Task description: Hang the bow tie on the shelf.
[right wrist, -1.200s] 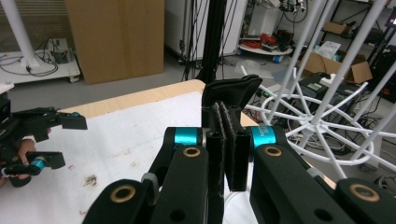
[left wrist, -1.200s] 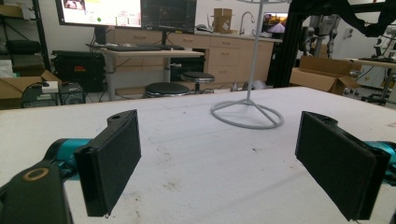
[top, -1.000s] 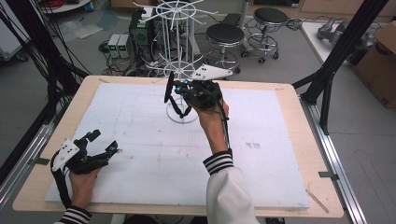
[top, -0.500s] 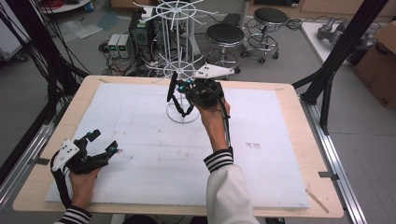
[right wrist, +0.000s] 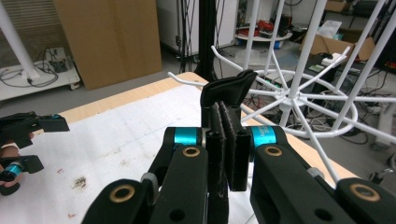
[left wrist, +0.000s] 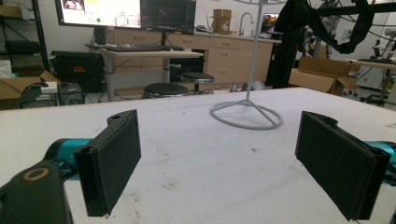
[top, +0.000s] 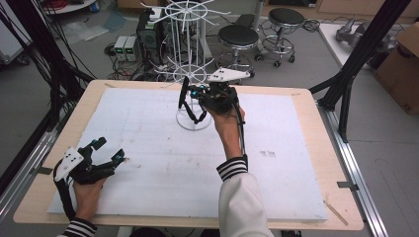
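The right hand-held gripper point(top: 193, 101) is clenched on a black strap point(right wrist: 227, 91) right at the white wire rack point(top: 190, 59) — hooks just beyond it. The left hand-held gripper point(top: 101, 153), released, rests well apart on the bench point(top: 306, 98).

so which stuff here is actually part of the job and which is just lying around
In use:
right gripper, shut on a black strap
white wire rack, right beside it
left gripper, open, low over the white board

Lying about:
two stools
cardboard box
electronics on the floor
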Demonstrator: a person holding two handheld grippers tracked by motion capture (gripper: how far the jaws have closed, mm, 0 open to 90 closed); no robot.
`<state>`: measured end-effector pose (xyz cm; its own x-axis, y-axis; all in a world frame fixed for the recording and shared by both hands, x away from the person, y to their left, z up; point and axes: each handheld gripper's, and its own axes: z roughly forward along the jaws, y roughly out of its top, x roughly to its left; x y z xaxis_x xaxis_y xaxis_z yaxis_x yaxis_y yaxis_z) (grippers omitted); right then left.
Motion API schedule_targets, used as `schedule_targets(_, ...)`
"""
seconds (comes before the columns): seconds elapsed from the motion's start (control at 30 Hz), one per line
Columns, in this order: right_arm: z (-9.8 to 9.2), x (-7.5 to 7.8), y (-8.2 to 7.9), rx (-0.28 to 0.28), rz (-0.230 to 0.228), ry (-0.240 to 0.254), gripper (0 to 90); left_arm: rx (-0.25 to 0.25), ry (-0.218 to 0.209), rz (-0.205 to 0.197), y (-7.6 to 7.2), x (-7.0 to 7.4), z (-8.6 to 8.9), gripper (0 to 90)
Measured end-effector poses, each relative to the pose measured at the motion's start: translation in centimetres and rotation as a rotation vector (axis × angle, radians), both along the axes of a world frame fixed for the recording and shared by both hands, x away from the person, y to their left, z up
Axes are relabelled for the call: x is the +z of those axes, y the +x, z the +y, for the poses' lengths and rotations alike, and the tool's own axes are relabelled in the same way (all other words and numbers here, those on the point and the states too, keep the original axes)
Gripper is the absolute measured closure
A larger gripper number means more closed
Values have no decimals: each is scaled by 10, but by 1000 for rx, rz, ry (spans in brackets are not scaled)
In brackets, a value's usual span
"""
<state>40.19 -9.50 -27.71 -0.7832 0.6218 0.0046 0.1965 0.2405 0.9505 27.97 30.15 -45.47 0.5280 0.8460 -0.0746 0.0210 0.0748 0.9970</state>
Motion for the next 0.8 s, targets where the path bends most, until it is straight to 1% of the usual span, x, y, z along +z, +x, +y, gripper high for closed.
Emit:
schedule_targets(0.03, -1, -2, 1, -1, 13, 4, 882, -1, -1, 0, 0, 0, 0, 145)
schedule_targets(0.13, -2, -5, 2, -2, 11, 12, 882, -2, 0, 1, 0, 0, 0, 145)
schedule_targets(0.2, -4, -8, 3, -9, 25, 12, 882, -1, -1, 0, 0, 0, 0, 145)
schedule_targets(0.33, -5, -11, 4, -11, 33, 16, 881, -1, -1, 0, 0, 0, 0, 145)
schedule_targets(0.5, -2, -16, 7, -14, 44, 5, 875, -1, 1, -1, 0, 0, 0, 145)
schedule_targets(0.6, -2, -18, 7, -18, 44, 7, 875, -1, 1, -2, 0, 0, 0, 145)
schedule_targets(0.63, -1, -19, 8, -24, 55, 1, 875, -1, 0, -2, 0, 0, 0, 145)
schedule_targets(0.8, -1, -21, 8, -26, 53, -10, 870, 0, 0, -3, 0, 0, 0, 145)
